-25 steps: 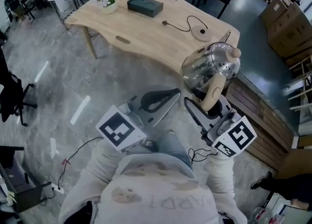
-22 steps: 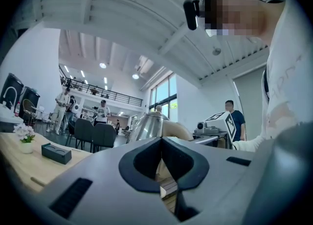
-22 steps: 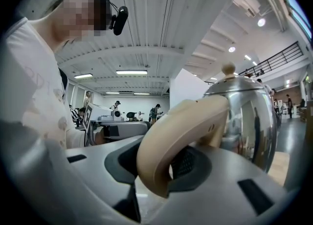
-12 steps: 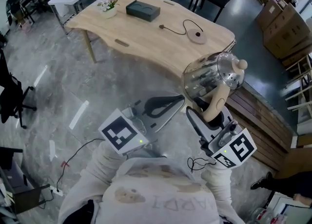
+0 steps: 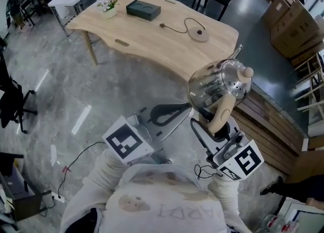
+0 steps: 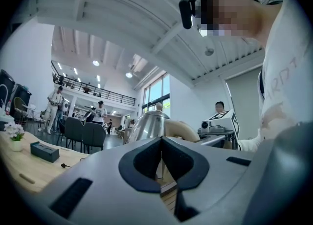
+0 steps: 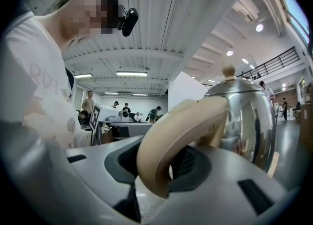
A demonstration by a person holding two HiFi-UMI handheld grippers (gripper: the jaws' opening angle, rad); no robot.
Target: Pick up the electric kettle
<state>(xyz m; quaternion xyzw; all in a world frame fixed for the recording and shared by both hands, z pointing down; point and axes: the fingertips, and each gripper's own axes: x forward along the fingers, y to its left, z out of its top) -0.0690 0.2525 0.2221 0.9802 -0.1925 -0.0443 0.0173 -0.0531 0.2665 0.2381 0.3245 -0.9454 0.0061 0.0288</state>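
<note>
A pale wooden table with a wavy edge (image 5: 152, 34) fills the upper head view. It carries a dark rectangular box (image 5: 143, 10), a small white pot of flowers (image 5: 107, 5) at 9 o'clock of the box, and a round kettle base with a black cord (image 5: 198, 35) at 4 o'clock of the box. Brown cardboard cartons (image 5: 293, 22) stand at 3 o'clock of the table, and a slatted wooden platform (image 5: 271, 125) lies at 5 o'clock. Nothing stands between the grippers and the table.

The shiny steel electric kettle with a beige handle (image 5: 218, 81) hangs clear of the table, at 5 o'clock from the round base, over the floor beside the slatted platform. The right gripper (image 7: 166, 163) has its jaws fairly wide, clamped on the beige handle's lower curve. The left gripper (image 6: 161, 141), at 9 o'clock of the kettle, has its jaw tips meeting with nothing between them. Both grippers point level and away from the person, side by side, the sleeved forearms (image 5: 109, 176) drawn in at the chest.
</note>
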